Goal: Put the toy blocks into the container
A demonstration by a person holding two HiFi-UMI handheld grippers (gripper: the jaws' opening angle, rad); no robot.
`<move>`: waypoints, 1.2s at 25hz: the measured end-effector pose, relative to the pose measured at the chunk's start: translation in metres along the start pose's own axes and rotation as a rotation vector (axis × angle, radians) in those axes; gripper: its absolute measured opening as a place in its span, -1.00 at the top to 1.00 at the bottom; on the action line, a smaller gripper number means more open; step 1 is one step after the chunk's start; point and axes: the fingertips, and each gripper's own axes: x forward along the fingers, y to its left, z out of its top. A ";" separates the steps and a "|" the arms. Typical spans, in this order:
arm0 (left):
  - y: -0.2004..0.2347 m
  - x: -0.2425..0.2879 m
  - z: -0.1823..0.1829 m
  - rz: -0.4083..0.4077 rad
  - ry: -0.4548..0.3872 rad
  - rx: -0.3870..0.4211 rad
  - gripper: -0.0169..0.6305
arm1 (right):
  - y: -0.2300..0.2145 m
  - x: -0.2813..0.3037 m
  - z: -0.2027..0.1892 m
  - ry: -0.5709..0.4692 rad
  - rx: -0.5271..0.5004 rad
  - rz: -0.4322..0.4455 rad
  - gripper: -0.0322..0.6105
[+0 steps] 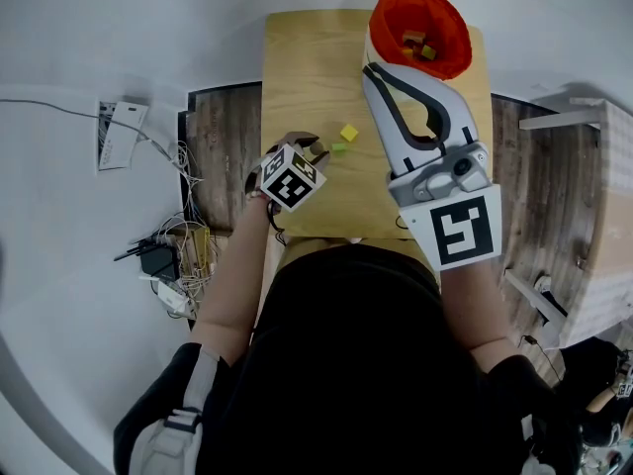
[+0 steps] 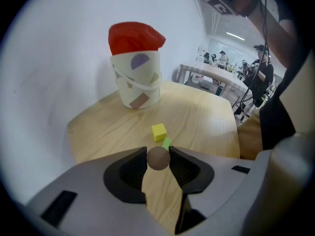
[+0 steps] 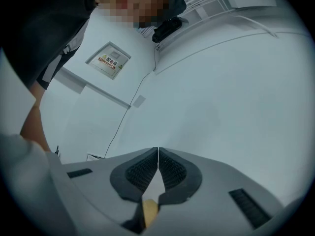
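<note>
A small brown wooden ball (image 2: 158,158) is pinched between the tips of my left gripper (image 2: 158,155), just above the round wooden table (image 2: 197,117). Just beyond it lie a yellow cube (image 2: 159,131) and a green block (image 2: 167,143). The white patterned container (image 2: 137,80) with a red liner stands at the table's far side. In the head view the left gripper (image 1: 315,149) is beside the green block (image 1: 339,147) and yellow cube (image 1: 349,133). The container (image 1: 420,13) holds several blocks (image 1: 415,43). My right gripper (image 1: 369,69) is raised next to the container; its jaws (image 3: 157,154) are shut and empty, facing a white wall.
Cables and a power strip (image 1: 168,255) lie on the floor at the left of the table (image 1: 297,67). Pale wooden furniture (image 1: 603,216) stands at the right. Desks and people (image 2: 221,73) show far behind the table in the left gripper view.
</note>
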 end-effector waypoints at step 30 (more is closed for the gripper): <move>0.037 -0.263 0.191 0.474 -0.743 0.178 0.49 | 0.007 -0.002 0.023 -0.048 -0.011 0.001 0.80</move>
